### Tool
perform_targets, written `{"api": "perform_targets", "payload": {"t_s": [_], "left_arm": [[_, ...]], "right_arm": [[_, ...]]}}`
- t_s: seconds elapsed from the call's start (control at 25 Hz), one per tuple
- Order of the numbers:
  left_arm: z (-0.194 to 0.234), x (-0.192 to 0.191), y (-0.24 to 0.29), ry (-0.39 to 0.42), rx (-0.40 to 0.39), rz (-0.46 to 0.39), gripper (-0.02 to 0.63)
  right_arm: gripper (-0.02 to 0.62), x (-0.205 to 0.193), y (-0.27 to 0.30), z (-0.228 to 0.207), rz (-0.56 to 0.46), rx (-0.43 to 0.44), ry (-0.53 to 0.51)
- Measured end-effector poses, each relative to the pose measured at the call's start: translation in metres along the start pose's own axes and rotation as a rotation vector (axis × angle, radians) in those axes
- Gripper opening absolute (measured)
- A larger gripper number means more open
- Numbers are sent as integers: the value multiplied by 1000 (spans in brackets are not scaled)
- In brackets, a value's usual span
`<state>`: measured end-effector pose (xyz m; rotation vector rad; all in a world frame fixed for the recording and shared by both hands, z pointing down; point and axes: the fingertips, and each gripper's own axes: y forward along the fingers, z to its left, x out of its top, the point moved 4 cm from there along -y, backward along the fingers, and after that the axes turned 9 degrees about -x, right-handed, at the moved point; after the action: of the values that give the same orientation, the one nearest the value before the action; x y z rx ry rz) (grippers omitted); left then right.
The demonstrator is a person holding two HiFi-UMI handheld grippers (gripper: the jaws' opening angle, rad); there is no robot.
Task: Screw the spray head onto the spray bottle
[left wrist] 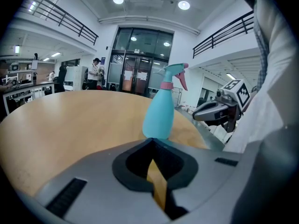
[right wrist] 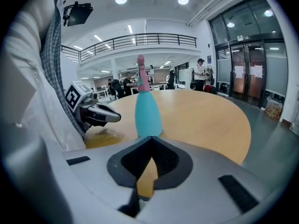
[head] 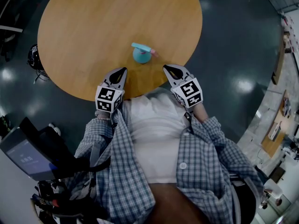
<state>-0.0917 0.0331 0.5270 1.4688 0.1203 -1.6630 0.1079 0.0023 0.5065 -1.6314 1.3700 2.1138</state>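
Note:
A teal spray bottle [head: 141, 56] stands upright on the round wooden table [head: 88, 27], a little in from its near edge. Its teal spray head [head: 140, 46], with a pink collar and trigger, sits on the bottle's neck. My left gripper [head: 123, 70] hovers shut and empty at the table's near edge, left of the bottle. To the bottle's right, my right gripper [head: 166, 68] is also shut and holds nothing. Each gripper view shows the bottle [left wrist: 159, 115] [right wrist: 148, 110] just beyond the shut jaws, apart from them, with the other gripper [left wrist: 197, 115] [right wrist: 116, 117] off to the side.
The table stands on a dark glossy floor [head: 233, 41]. A black object [head: 32, 57] lies on the floor by the table's left edge. A dark screen [head: 25, 155] is at my lower left. People [left wrist: 96, 73] stand far off in the hall.

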Motion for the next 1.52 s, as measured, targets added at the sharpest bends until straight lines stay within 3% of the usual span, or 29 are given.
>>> {"api": "perform_targets", "payload": {"t_s": [1.52], "left_arm": [[-3, -1, 2, -4, -11, 10, 5]], "right_arm": [[-6, -1, 1, 4, 11, 26, -20]]}}
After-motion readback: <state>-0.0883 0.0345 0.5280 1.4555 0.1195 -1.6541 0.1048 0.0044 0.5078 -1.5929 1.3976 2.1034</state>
